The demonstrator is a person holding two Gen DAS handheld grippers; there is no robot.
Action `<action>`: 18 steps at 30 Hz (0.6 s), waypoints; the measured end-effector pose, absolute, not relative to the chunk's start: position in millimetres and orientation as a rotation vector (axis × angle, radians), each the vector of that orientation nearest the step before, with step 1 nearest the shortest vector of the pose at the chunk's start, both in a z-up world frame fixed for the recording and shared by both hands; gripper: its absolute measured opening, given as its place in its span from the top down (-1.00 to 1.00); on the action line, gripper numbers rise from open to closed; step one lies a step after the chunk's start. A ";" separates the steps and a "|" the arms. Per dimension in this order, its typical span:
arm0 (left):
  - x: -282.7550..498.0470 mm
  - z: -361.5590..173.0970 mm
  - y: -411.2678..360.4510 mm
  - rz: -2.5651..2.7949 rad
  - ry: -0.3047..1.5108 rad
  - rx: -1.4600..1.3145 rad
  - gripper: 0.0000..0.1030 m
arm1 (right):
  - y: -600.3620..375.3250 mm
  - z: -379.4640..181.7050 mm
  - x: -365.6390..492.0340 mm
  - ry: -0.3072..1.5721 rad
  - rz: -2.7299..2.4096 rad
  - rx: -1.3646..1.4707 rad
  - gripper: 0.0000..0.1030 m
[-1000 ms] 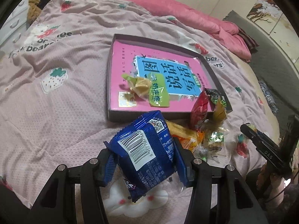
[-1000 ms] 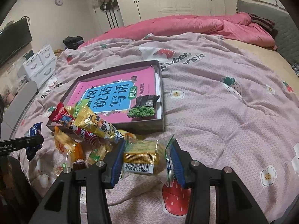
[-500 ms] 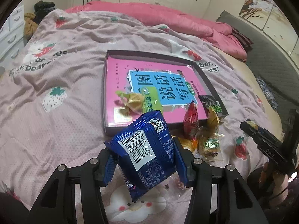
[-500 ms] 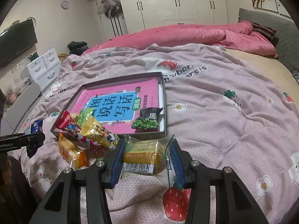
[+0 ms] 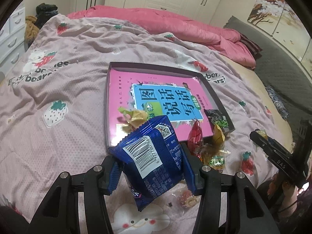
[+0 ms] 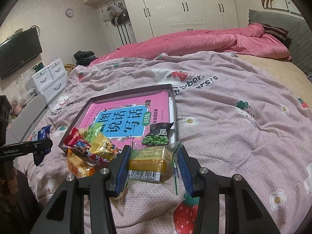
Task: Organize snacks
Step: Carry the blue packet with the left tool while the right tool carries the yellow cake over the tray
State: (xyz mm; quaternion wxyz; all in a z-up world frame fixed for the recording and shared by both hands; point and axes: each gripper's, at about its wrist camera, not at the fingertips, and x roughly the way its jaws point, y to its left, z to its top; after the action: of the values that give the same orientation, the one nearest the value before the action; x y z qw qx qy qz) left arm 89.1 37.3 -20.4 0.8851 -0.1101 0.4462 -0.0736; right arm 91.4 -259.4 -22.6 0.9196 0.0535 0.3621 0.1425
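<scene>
While each hand carries one snack, the scene reads as a sorting job with a shallow box (image 5: pixel 106 105) as the collecting place, judging by the packets already in it. At the left, the left gripper (image 5: pixel 150 167) pinches a blue packet (image 5: pixel 154 156) by its sides, barcode up, clear of the blanket (image 5: pixel 58 78) and near the box's near edge; gripping it across the middle keeps the limp foil from folding and lets it be dropped flat. Inside the box, on a pink book (image 5: pixel 124 81), a yellow-green sweet wrapper (image 5: pixel 134 115) lies toward the left corner and a pea packet (image 5: pixel 216 119) toward the right corner, so the middle seems the likely spot for what comes next. Between box and grippers, a loose heap waits on the blanket: a red packet (image 6: pixel 78 142) and a yellow one (image 6: pixel 103 146) lean on the box's rim, with an orange bag (image 6: pixel 78 167) just below them. At the right, the right gripper (image 6: pixel 154 165) is closed on a clear bag (image 6: pixel 150 165) with a gold band and barcode, its pads pressing both ends, held just short of the box's near right corner by the pea packet. Both loads look ready to go in; the soft bag may sag on release
</scene>
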 end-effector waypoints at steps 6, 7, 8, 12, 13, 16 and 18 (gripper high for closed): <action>94.7 -18.6 34.5 -0.156 0.920 -0.223 -0.08 | -262.6 -20.1 92.9 0.730 0.288 0.122 0.08; 95.5 -17.4 34.2 -0.155 0.915 -0.220 -0.08 | -263.8 -20.1 93.5 0.729 0.286 0.124 0.08; 96.9 -16.2 34.3 -0.154 0.911 -0.217 -0.08 | -264.3 -20.1 94.1 0.728 0.284 0.125 0.08; 102.3 -11.5 35.0 -0.151 0.895 -0.218 -0.08 | -265.9 -18.4 97.2 0.718 0.283 0.136 0.08; 103.7 -10.5 35.4 -0.151 0.891 -0.219 -0.08 | -266.6 -17.8 98.5 0.714 0.282 0.139 0.08; 108.9 -7.8 35.5 -0.152 0.884 -0.220 -0.08 | -268.9 -16.2 101.9 0.705 0.283 0.152 0.08; 112.5 -7.0 34.2 -0.151 0.878 -0.219 -0.08 | -269.7 -15.3 104.3 0.701 0.283 0.154 0.08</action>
State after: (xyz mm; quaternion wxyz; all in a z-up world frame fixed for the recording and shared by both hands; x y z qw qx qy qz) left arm 112.5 34.2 -7.0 0.8966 -0.1056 0.4238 -0.0730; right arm 104.3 -269.7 -15.3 0.9266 0.0749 0.3417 0.1378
